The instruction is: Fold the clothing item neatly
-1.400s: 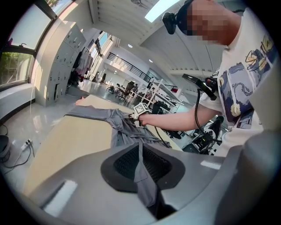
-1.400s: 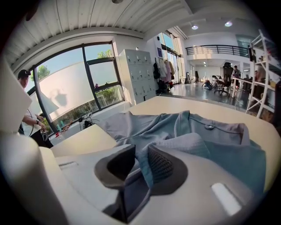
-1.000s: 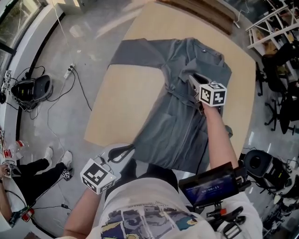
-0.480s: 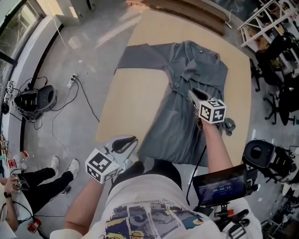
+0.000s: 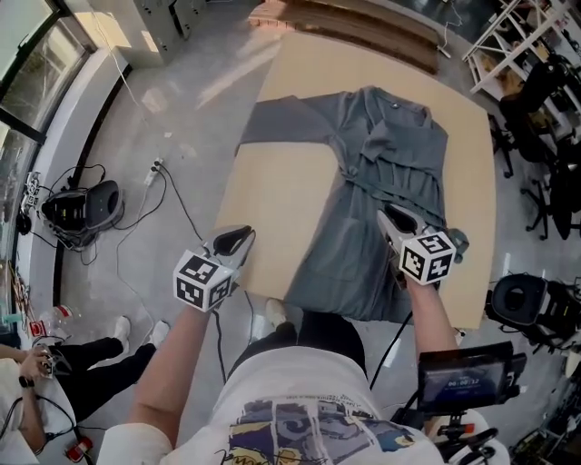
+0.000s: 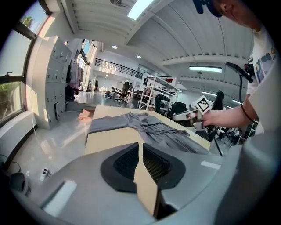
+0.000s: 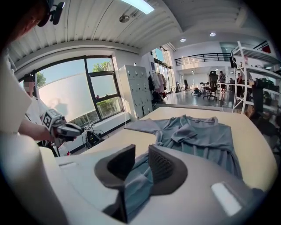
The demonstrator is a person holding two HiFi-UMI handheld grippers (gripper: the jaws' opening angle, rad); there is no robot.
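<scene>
A grey long-sleeved garment [image 5: 381, 173] lies spread on the wooden table [image 5: 272, 191], with one sleeve reaching toward the far left corner. My right gripper [image 5: 390, 218] sits over the garment's right side near the hem. In the right gripper view, grey cloth [image 7: 136, 180] fills the gap between its jaws [image 7: 141, 160], so it is shut on a fold of the garment. My left gripper [image 5: 238, 238] hovers off the table's near left edge, apart from the cloth. In the left gripper view its jaws [image 6: 140, 154] are shut with nothing between them, and the garment [image 6: 149, 125] lies ahead.
Office chairs [image 5: 545, 191] and a shelf rack [image 5: 508, 45] stand to the table's right. On the floor to the left lie cables and a black device [image 5: 77, 204]. A seated person [image 5: 36, 363] is at the lower left. Wooden boards [image 5: 363, 23] lie beyond the far edge.
My right gripper has drawn back along the garment toward the near edge. My left gripper has come up and forward to the table's near left edge.
</scene>
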